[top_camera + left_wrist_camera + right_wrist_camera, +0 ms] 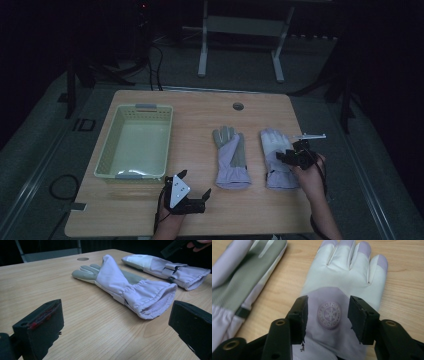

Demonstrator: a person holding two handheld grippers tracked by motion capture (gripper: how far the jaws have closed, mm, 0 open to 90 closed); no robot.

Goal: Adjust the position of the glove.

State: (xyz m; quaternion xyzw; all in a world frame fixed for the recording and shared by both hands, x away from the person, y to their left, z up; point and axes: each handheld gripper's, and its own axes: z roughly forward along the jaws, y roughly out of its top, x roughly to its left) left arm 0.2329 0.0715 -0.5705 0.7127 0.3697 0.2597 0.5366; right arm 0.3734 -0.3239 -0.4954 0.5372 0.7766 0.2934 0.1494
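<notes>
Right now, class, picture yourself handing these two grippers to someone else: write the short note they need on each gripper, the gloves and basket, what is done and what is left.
Right gripper: open, jaws either side of the round badge on the back of the right glove, hovering over it; nothing gripped.
Left gripper: open, empty, low over the table near its front edge, facing the cuff of the left glove.
Things: both gloves lie flat, side by side, fingers pointing away from the person. The basket sits at the table's left with nothing in it.
Done: no glove moved into the basket.
Left: probably grip the right glove and carry it to the basket, then the other.
</notes>
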